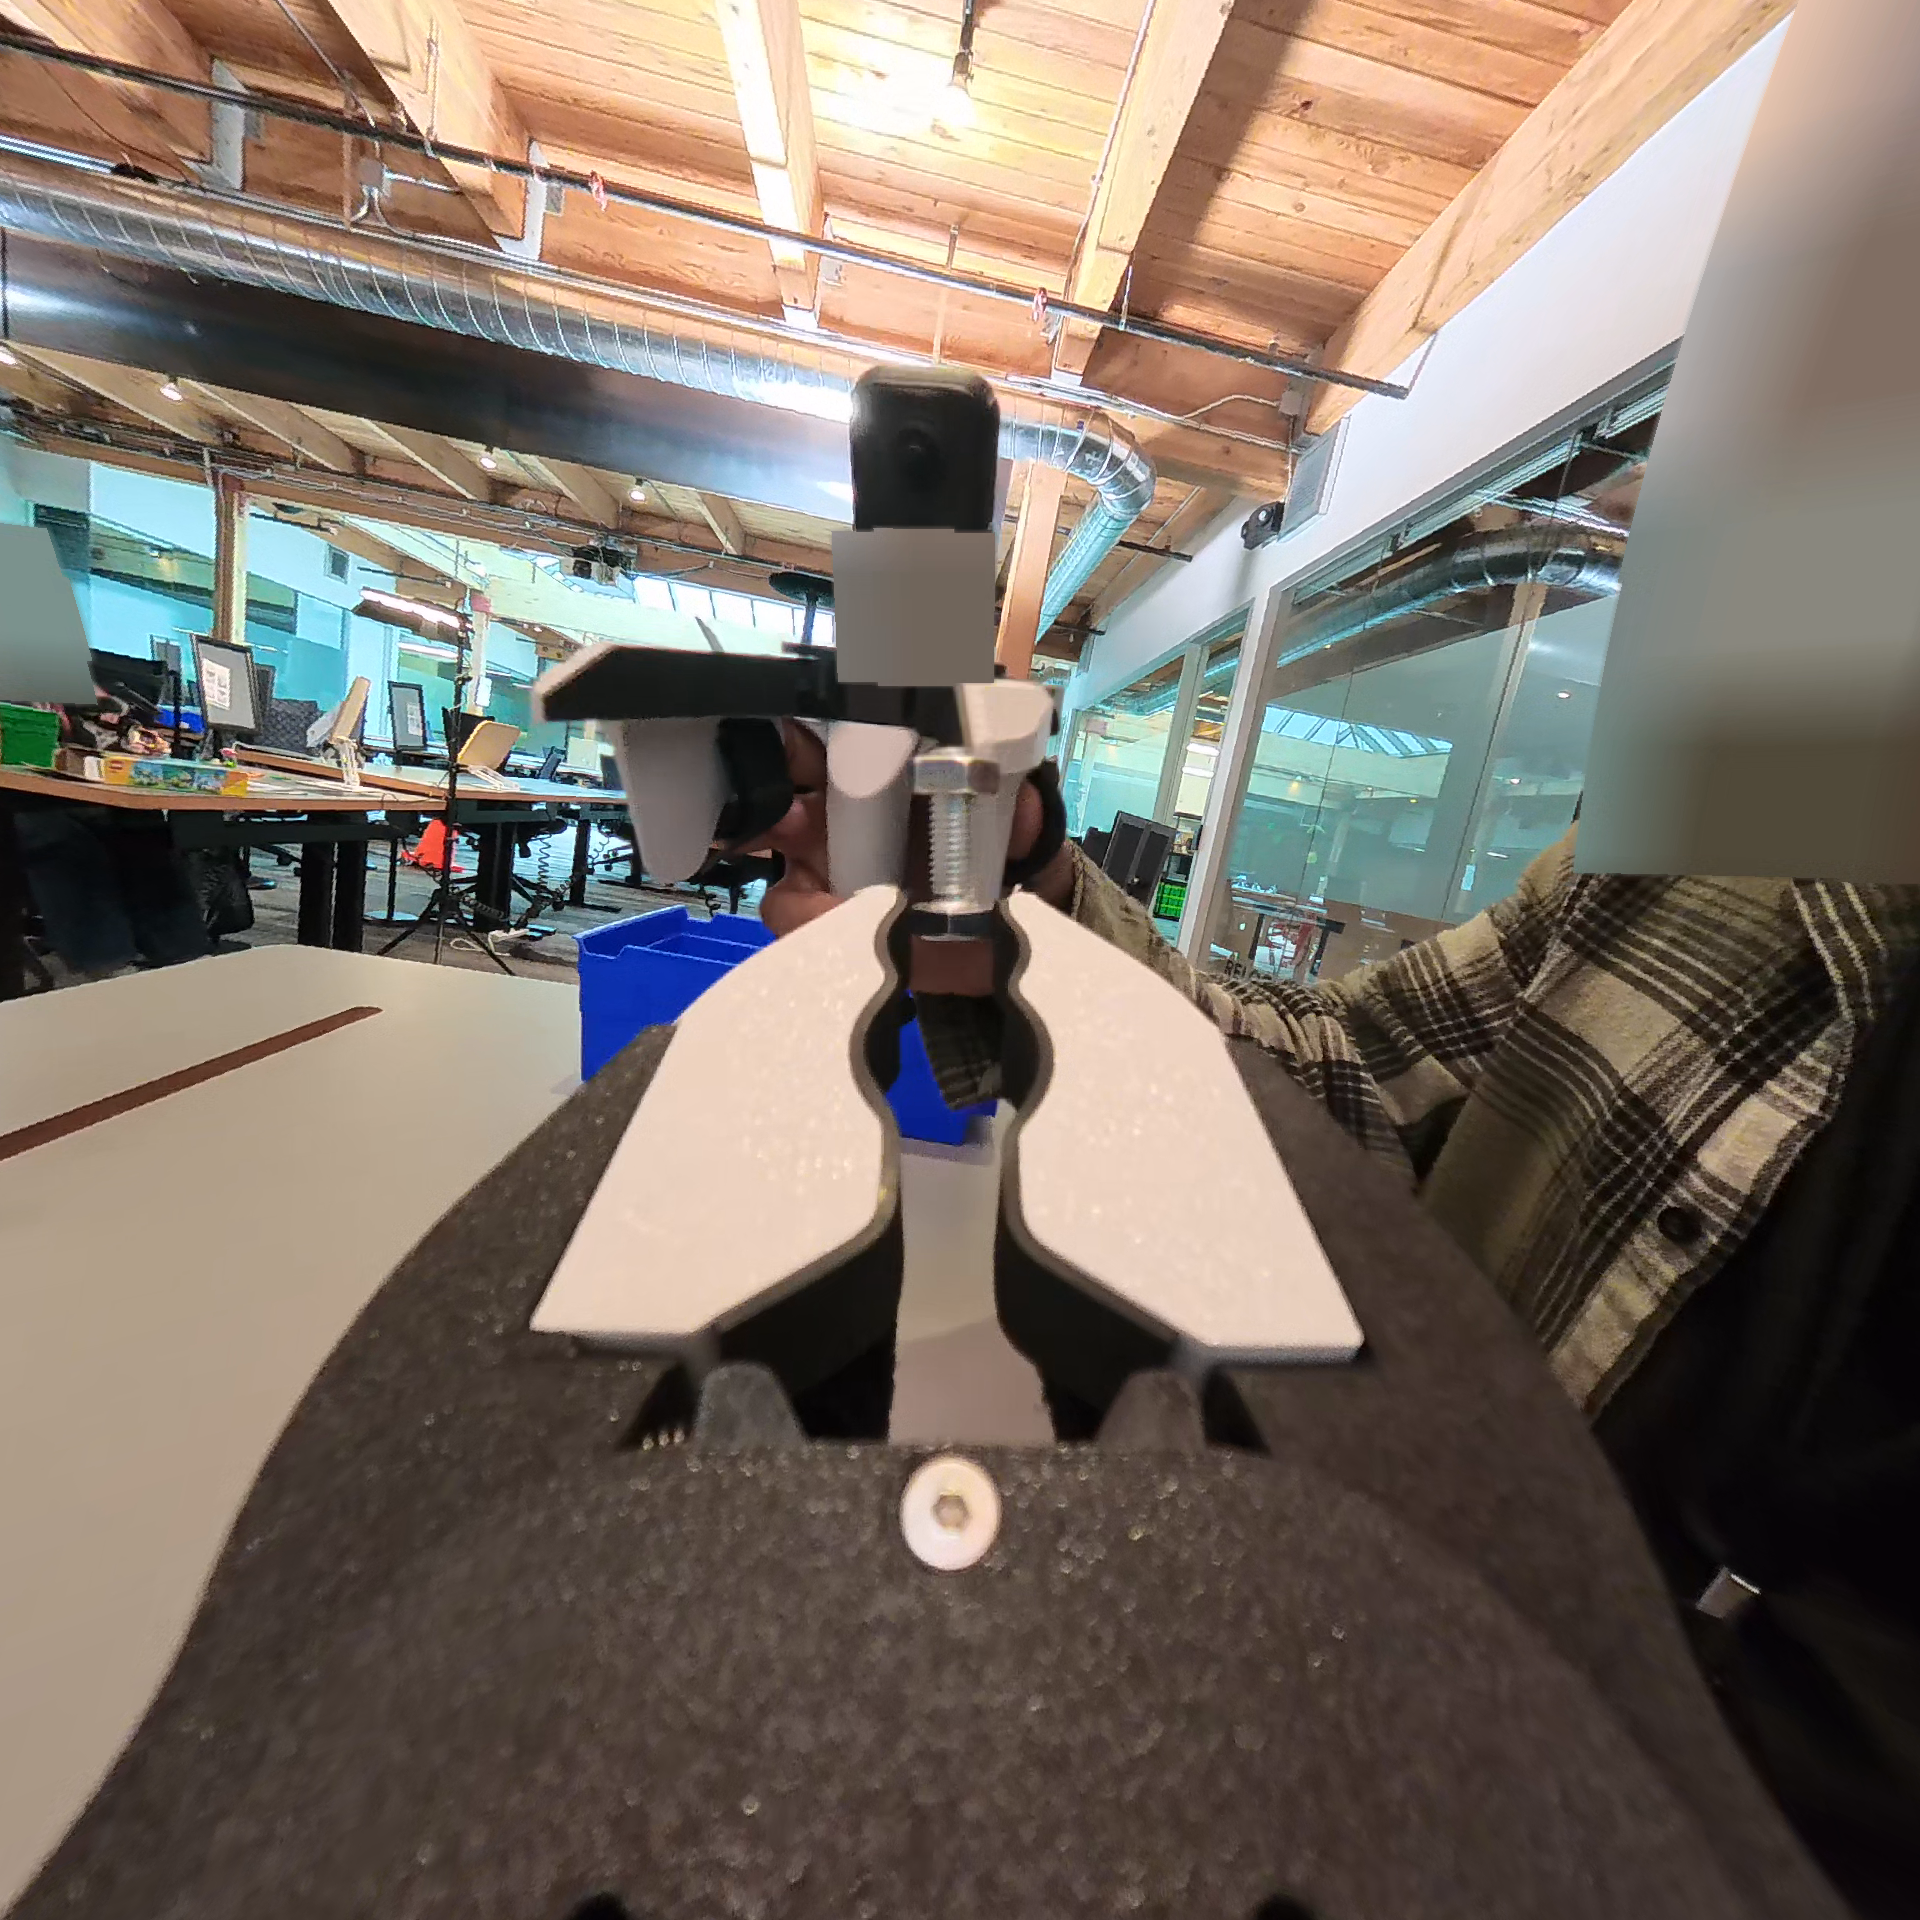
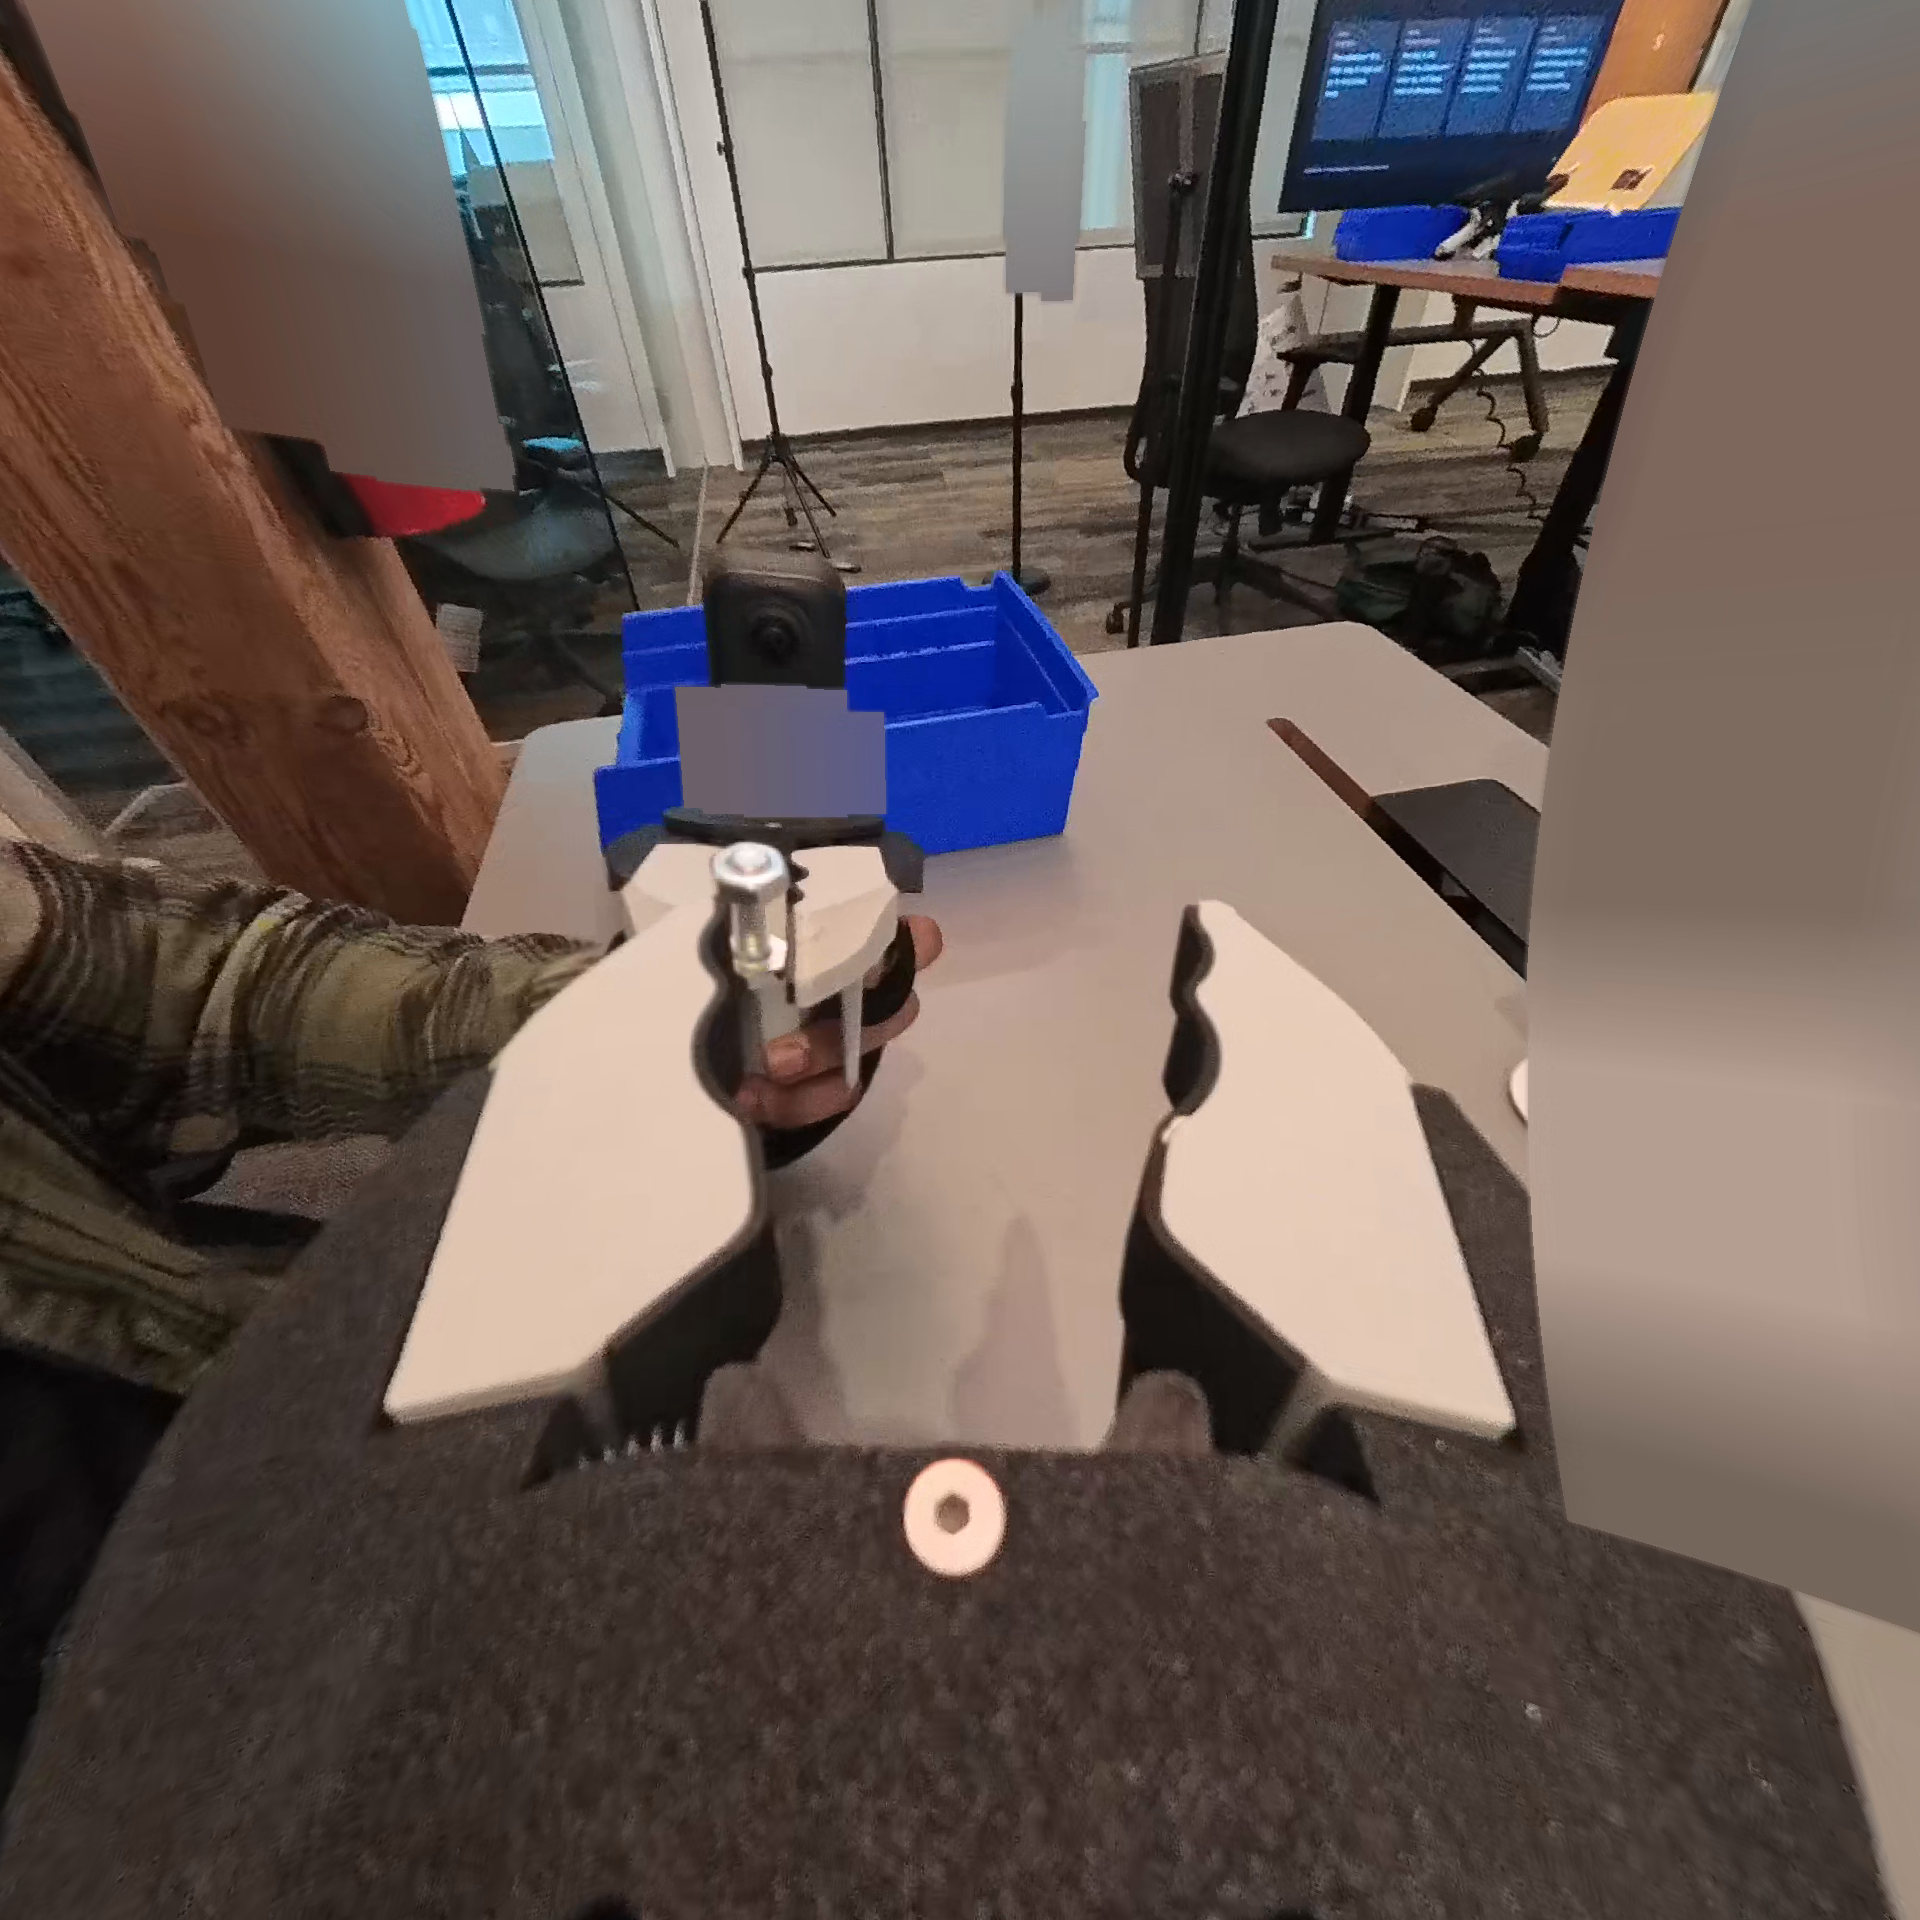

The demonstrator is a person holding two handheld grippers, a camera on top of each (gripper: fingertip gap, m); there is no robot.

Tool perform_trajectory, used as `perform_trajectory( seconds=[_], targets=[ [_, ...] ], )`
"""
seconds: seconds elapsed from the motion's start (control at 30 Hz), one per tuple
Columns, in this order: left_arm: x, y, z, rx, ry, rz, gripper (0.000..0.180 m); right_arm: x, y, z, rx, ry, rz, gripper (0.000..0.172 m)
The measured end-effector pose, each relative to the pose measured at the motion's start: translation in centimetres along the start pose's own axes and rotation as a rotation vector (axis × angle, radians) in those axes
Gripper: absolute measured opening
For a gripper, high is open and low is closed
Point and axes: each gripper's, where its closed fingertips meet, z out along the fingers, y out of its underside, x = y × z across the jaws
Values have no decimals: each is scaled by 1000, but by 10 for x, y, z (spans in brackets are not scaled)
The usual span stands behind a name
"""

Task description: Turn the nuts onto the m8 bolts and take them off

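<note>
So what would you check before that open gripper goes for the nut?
1. Left gripper clamped on the bolt, pads against its lower end: ok.
2. Nut sits on the bolt's far end, free of the left fingers: ok.
3. Right gripper open wider than the nut: ok.
4. Nut centred between the right fingers: not ok; it lines up with one finger, not the gap.
5. How tightly the nut is threaded: cannot tell.
</note>
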Motion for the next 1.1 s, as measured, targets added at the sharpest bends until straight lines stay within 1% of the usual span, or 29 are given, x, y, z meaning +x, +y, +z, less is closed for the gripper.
perform_trajectory(
  seconds=[0.1,0.17,0.3,0.37,0.47,0.57,0.8,0.93,1.1],
  targets=[
    [1,2,2,-6,5,-3,14,-12,-1,8,-1,-45,-8,83],
    [2,3,3,-14,7,2,14,-10,2,12,-16,-30,-13,83],
    [1,1,1,-9,1,7,14,4,5,2,-13,14,4,81],
    [1,0,1,-5,3,5,14,-2,1,1,8,-15,11,81],
    [2,2,2,-9,4,4,14,-12,0,9,4,-44,-1,82],
    [2,2,3,-12,3,10,14,-12,2,13,-5,-41,-5,83],
    [3,2,3,-12,6,9,14,-10,-3,5,38,-39,26,82],
    [4,3,4,-13,10,9,14,-13,3,13,-1,-51,16,85],
    [3,2,3,-11,9,9,14,-10,1,10,18,-46,27,83]
  ],
)
